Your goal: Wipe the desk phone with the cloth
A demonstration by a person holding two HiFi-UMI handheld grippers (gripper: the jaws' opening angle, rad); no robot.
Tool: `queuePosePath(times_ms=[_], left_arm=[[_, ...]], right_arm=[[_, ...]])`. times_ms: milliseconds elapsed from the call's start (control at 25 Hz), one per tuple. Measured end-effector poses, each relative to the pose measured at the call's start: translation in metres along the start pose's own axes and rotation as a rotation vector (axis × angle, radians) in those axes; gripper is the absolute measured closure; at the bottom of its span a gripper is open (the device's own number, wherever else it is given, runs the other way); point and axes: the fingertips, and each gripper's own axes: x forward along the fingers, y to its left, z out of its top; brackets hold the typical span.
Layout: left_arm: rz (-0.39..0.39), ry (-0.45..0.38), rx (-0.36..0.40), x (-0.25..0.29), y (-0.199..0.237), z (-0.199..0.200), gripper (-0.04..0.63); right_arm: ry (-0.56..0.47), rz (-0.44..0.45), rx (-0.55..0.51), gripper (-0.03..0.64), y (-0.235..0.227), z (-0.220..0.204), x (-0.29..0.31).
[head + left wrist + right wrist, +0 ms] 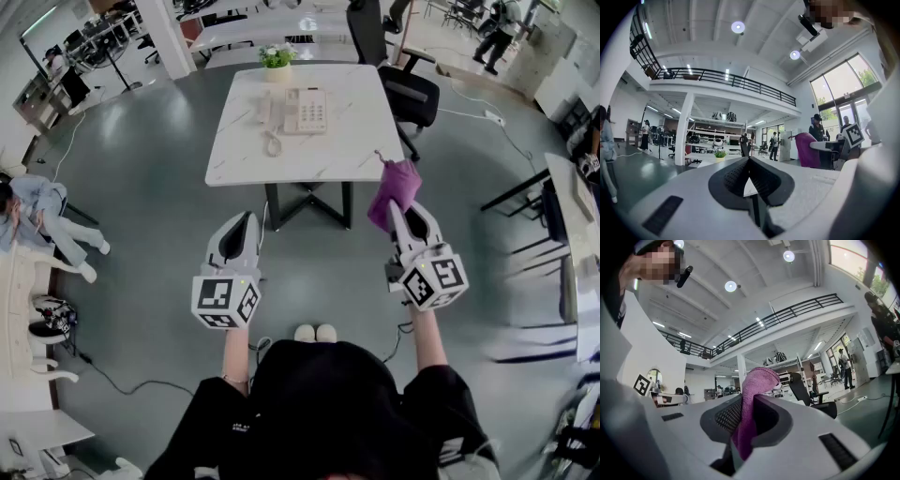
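A beige desk phone [298, 111] with its handset and coiled cord lies on the white marble table [234, 155] ahead of me. My right gripper [398, 208] is shut on a magenta cloth [394, 190], held in the air short of the table's near right corner; the cloth [749, 401] sticks up between the jaws in the right gripper view. My left gripper [246, 220] is shut and holds nothing, hovering short of the table's near edge. In the left gripper view the jaws [749, 180] meet with nothing between them.
A small potted plant [277, 59] stands at the table's far edge. A black office chair [398, 75] sits at the far right of the table. Cables [122, 380] run over the grey floor. A person [42, 220] sits at the left; desks line the right side.
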Motion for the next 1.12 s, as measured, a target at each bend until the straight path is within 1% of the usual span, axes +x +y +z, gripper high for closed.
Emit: queuePosePath(times_ms=[320, 640, 800, 1120], left_arm=[[0.003, 0.009, -0.021, 0.005, -0.003, -0.006, 0.598], [0.017, 0.011, -0.018, 0.013, -0.009, -0.005, 0.598], [0.026, 0.020, -0.021, 0.015, -0.013, -0.012, 0.598], [0.078, 0.043, -0.035, 0.024, 0.006, -0.022, 0.598]], right_arm=[[0.008, -0.005, 0.016, 0.580, -0.010, -0.003, -0.001], [0.001, -0.009, 0.014, 0.580, -0.027, -0.002, 0.001], [-0.001, -0.010, 0.010, 0.580, -0.038, -0.004, 0.007], [0.019, 0.013, 0.023, 0.580, -0.043, -0.016, 0.037]])
